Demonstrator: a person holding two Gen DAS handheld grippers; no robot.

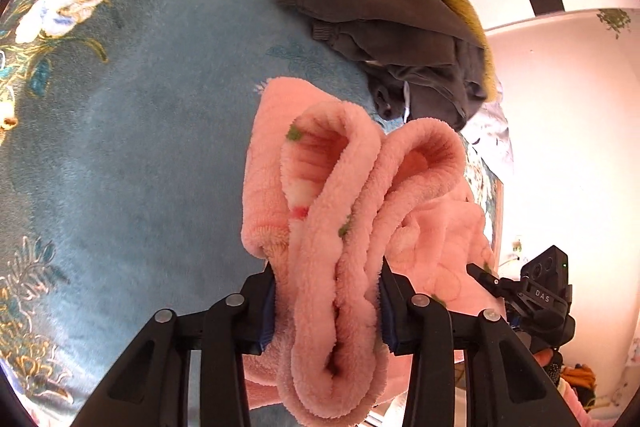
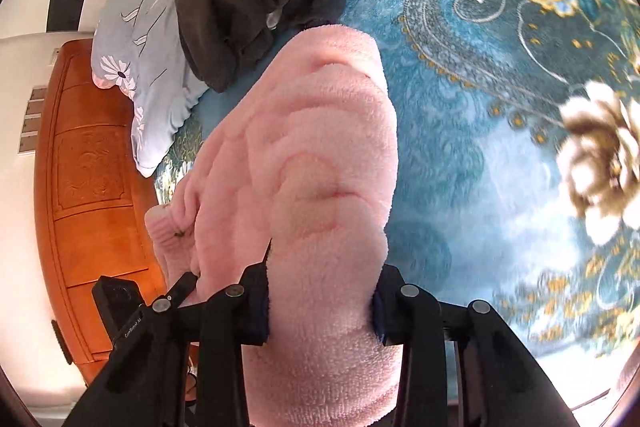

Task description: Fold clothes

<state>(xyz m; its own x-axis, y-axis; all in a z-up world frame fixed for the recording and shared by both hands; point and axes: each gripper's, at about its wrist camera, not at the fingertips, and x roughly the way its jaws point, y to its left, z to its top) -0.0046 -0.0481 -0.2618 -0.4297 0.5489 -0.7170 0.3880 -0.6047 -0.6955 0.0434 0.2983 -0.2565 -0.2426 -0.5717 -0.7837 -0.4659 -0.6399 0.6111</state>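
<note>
The left tool (image 1: 326, 301) is closed down on a thick bunch of pink fleece garment (image 1: 360, 195), with several plush layers squeezed between its two black fingers (image 1: 260, 307); blue pads show on the inner faces. The right tool (image 2: 322, 307) likewise clamps the same pink fleece garment (image 2: 320, 155), the fabric filling the whole gap between its fingers (image 2: 252, 303). In the left wrist view the right tool (image 1: 536, 297) shows at the lower right, just beside the hanging cloth, its jaws hidden by the fleece.

From the left tool the fleece rises in two rolled loops, their ribbed insides facing the camera, with small green and red flecks on the pile. From the right tool it spreads outward as a broad quilted panel, and a ribbed cuff (image 2: 164, 227) hangs at its left edge.

Beneath and beyond the garment lies a teal plush bedspread (image 1: 140, 167) patterned with white, blue and gold flowers (image 2: 600, 163). At the far end of the pink fleece sits a heap of dark grey clothes (image 1: 392, 39) with elastic cuffs, an olive-yellow piece (image 1: 460, 3) under it. A pale blue pillow (image 2: 144, 75) with white flower print lies beside the heap. A carved orange-brown wooden panel (image 2: 92, 195) stands past the bed edge in the right wrist view.
</note>
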